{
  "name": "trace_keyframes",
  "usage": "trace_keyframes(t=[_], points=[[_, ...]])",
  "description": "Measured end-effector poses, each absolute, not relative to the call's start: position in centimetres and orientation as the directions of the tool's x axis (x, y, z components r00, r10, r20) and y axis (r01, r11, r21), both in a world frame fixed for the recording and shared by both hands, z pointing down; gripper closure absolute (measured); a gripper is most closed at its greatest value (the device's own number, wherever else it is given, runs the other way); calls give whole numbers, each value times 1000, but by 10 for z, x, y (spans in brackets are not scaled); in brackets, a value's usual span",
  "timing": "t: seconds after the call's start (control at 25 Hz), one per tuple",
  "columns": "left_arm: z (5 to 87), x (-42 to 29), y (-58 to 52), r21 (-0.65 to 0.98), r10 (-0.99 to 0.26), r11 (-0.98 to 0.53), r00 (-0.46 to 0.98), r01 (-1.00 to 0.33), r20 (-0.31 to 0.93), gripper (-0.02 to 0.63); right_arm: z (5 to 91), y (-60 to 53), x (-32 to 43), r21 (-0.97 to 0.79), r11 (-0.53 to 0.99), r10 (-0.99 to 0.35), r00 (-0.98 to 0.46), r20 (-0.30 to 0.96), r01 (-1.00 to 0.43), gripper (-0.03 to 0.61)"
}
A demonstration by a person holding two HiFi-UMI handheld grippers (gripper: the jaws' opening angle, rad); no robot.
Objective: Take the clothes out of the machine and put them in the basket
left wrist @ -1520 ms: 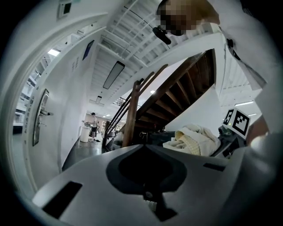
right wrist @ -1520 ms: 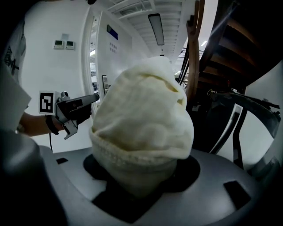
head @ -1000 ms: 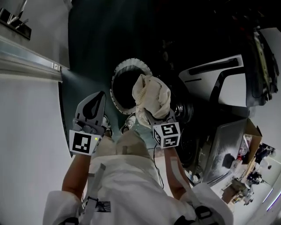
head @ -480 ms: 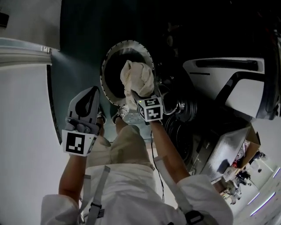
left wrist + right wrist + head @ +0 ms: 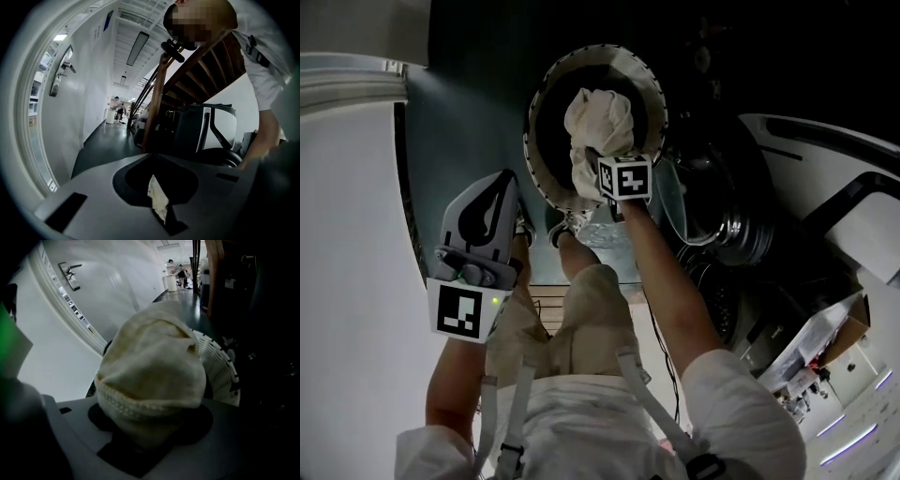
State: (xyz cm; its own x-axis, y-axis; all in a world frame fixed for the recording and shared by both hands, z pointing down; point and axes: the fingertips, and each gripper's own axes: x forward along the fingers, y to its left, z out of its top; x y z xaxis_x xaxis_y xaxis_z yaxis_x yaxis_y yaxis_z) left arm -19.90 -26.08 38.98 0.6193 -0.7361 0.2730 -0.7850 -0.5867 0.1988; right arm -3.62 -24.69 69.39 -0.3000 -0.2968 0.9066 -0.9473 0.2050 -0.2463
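- Head view: my right gripper (image 5: 606, 156) pointed steeply down and held a bundled cream cloth (image 5: 598, 114); the bundle covered the jaw tips
- The cloth showed against the dark inside of the round white basket (image 5: 653, 86), which stood on the dark floor (image 5: 478, 122) ahead of my shoes (image 5: 567, 225)
- I couldn't tell from that view whether the cloth hung above the rim or already reached inside
- Right gripper view: the jaws stood about half apart and were clamped on the lower part of the cloth, a ribbed hem running across the bundle just above them
- In that view the basket's slotted white wall curved behind the cloth on the right
- Head view: my left gripper (image 5: 501, 189) hung off to the left of the basket, well apart from it, beside a white wall (image 5: 352, 281)
- Left gripper view: its jaws lay close together with only a slit between them; a thin pale strip showed in that slit and I couldn't tell what it was
- The machine (image 5: 727, 220) sat to the right of the basket, a dark round opening with a shiny rim; I couldn't see whether any clothes lay inside it
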Motion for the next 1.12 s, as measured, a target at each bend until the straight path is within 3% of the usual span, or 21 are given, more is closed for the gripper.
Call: trace_keyframes(t=[0.28,0.6,0.84,0.96,1.12], points=[[468,-196,-261,243,-763,-541,591,-805,260,601,803,-278,-40,-315,93,-255,-328,909,-945,282],[539,-211,-263,249,-780,-503,558,-828,282,601,923,-282,-20,-212,160,-155,-237,959,-964,272],[579,-214,-265,247,-780,-509,563,-825,272,601,985,-276,-17,-241,98,-104,-251,962,-966,262],[593,-216,-270,242,-778,-513,565,-824,273,601,1003,-281,-16,-211,109,-102,-222,970,-971,192],[585,-216,-271,245,-776,-508,562,-826,286,601,989,-283,-17,-192,159,-92,-208,974,-968,169]])
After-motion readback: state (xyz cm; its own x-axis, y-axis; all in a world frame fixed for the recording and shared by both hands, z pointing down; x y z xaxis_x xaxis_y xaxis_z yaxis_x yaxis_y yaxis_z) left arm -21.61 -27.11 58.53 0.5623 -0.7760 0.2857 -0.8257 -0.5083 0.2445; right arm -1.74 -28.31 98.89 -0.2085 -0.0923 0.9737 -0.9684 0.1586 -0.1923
